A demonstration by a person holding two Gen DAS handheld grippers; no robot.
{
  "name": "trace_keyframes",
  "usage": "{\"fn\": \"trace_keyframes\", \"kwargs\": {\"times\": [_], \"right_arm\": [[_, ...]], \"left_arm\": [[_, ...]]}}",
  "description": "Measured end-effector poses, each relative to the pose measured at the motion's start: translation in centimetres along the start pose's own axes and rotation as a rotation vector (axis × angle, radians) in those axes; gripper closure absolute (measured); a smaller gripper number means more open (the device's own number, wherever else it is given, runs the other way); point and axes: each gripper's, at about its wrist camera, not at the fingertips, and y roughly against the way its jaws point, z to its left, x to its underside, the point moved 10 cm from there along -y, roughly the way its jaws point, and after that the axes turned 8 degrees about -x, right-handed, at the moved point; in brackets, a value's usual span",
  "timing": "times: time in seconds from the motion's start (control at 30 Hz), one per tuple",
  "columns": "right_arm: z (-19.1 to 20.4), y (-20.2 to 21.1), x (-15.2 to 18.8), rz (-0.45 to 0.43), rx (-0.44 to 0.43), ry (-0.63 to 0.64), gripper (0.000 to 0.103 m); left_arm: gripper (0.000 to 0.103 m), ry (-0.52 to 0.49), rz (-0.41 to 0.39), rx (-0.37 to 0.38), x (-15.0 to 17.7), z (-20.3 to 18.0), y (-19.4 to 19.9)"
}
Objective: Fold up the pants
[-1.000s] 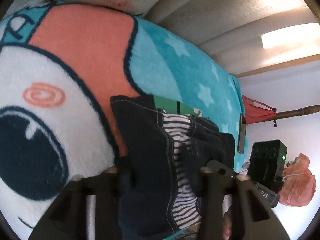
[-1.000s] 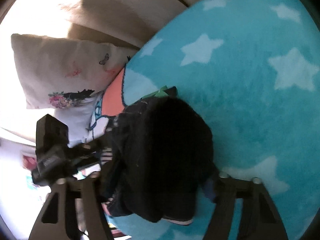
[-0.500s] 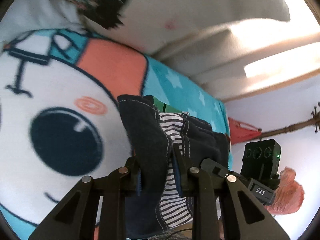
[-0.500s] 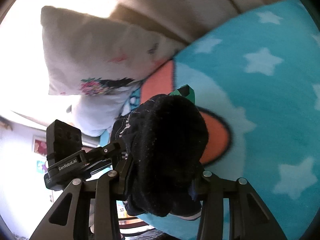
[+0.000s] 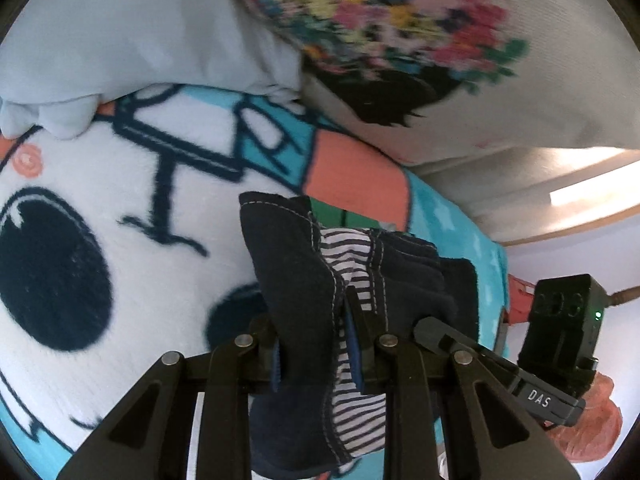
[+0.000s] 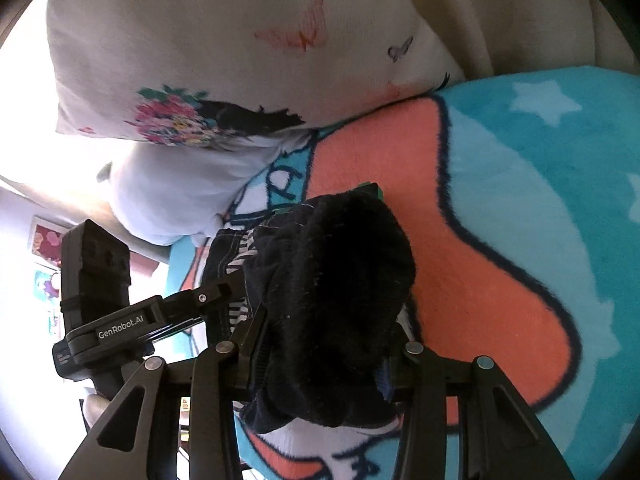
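Observation:
The dark navy pants (image 5: 296, 280) with a black-and-white striped lining (image 5: 352, 412) are bunched in a folded bundle held above the cartoon blanket. My left gripper (image 5: 316, 356) is shut on one side of the bundle. My right gripper (image 6: 324, 364) is shut on the other side, where the pants (image 6: 340, 280) show as a thick dark wad. The other gripper shows in each view, the right one (image 5: 500, 368) and the left one (image 6: 160, 316). A green patch (image 5: 340, 212) peeks out behind the bundle.
A fleece blanket (image 5: 120, 208) with a cartoon face, orange patch (image 6: 460, 240) and teal star field (image 6: 560, 152) covers the bed. A floral pillow (image 5: 400, 40) and a pale blue pillow (image 5: 140, 40) lie just beyond the pants. A beige headboard (image 6: 520, 12) is behind.
Both grippers closed on the pants bundle and carried it toward the pillows. The pillows now fill the upper part of both views.

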Motion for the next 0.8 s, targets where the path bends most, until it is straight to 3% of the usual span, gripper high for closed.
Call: {"fn": "trace_keyframes", "kwargs": {"times": [0.13, 0.27, 0.33, 0.4, 0.5, 0.67, 0.8], "right_arm": [[-1.2, -0.8, -0.2, 0.005, 0.079, 0.004, 0.038], [-1.1, 0.9, -0.4, -0.034, 0.077, -0.03, 0.036], [-0.7, 2.9, -1.0, -0.097, 0.096, -0.026, 0.035], [-0.1, 5.0, -1.6, -0.167, 0.116, -0.018, 0.035], [2.8, 6.9, -2.1, -0.218, 0.052, 0.016, 0.036], [6.4, 4.5, -1.8, -0.159, -0.063, 0.024, 0.037], [4.2, 1.1, -1.3, -0.103, -0.092, -0.087, 0.037]], "left_arm": [[0.072, 0.029, 0.012, -0.009, -0.2, 1.4, -0.7], [0.07, -0.022, 0.002, -0.083, -0.5, 2.2, -0.7], [0.07, -0.031, 0.001, -0.131, -0.7, 2.9, -0.9], [0.07, -0.008, 0.009, -0.134, -0.7, 3.7, -1.1], [0.07, 0.001, 0.006, -0.103, -0.7, 3.9, -0.9], [0.07, 0.014, 0.003, -0.08, -0.4, 4.6, -0.2], [0.07, 0.03, -0.015, -0.066, -0.2, 5.6, 1.6]]}}
